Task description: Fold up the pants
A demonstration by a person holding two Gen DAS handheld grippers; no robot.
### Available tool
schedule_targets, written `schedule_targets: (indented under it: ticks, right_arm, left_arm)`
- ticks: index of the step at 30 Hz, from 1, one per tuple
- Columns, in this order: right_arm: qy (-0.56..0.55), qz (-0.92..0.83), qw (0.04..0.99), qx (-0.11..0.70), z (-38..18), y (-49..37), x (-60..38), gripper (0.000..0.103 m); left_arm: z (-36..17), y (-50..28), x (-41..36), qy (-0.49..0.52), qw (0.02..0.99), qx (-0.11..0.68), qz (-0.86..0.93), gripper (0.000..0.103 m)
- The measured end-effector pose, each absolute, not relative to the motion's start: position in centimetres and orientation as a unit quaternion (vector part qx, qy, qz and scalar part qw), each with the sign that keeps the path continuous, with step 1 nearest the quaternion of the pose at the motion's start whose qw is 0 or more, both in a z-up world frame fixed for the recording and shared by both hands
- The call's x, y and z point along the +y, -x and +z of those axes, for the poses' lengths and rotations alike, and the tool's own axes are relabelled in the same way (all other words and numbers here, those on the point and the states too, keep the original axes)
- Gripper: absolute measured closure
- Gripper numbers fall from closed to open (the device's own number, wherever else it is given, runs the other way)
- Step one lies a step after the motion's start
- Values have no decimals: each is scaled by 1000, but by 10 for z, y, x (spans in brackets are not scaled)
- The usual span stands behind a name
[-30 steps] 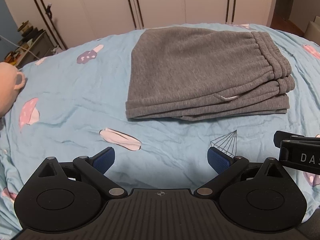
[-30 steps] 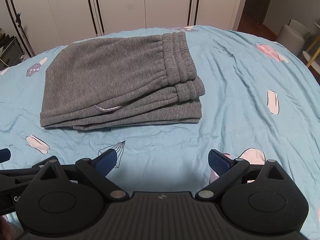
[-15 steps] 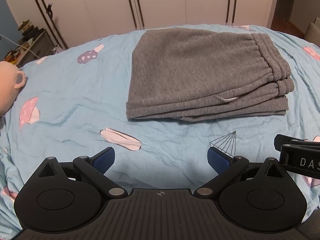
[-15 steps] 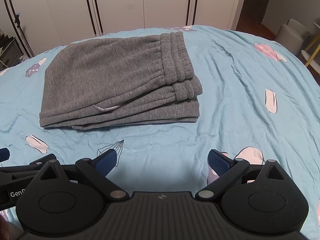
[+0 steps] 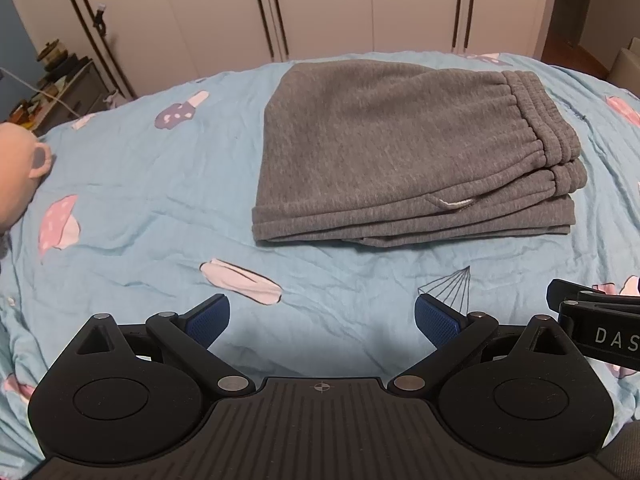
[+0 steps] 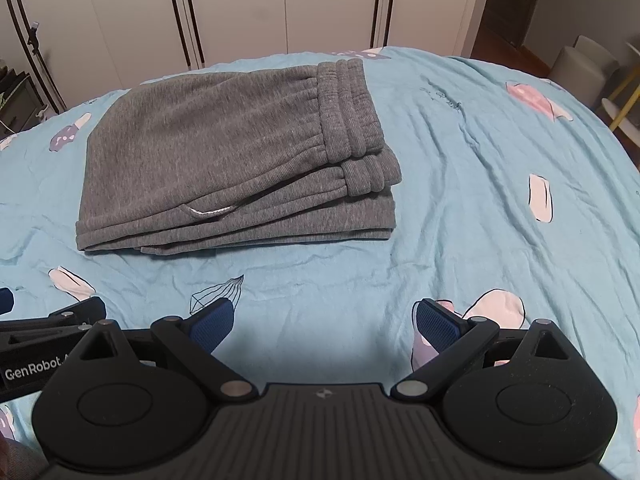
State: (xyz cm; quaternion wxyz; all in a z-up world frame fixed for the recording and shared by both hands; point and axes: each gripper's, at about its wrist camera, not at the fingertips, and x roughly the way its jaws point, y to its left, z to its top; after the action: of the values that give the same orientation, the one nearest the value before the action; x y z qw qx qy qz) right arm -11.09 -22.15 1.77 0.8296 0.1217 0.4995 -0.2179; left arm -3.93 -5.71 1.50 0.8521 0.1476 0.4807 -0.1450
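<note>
Grey sweatpants (image 5: 400,152) lie folded in a flat stack on the light blue bed sheet (image 5: 152,200), waistband to the right. They also show in the right wrist view (image 6: 224,160). My left gripper (image 5: 322,318) is open and empty, held above the sheet in front of the pants, not touching them. My right gripper (image 6: 324,322) is open and empty too, in front of the stack's right half. Each gripper's body shows at the edge of the other's view.
The sheet has pink and purple prints. White wardrobe doors (image 5: 320,4) stand behind the bed. A cluttered shelf (image 5: 52,80) stands at the far left. A pale plush object (image 5: 20,168) lies at the left edge. A white bin (image 6: 580,64) stands at the far right.
Both grippers have drawn back slightly from the pants; the stack sits a little farther away in both views. The pants have not moved. Both grippers stay open.
</note>
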Motion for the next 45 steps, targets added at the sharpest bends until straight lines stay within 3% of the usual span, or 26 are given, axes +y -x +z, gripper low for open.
schedule_targets:
  ticks: [45]
  right_arm:
    - [-127,-216,829,499,15,113,-219,5]
  left_arm:
    - [12,39,-59,-147,849,485,-146,1]
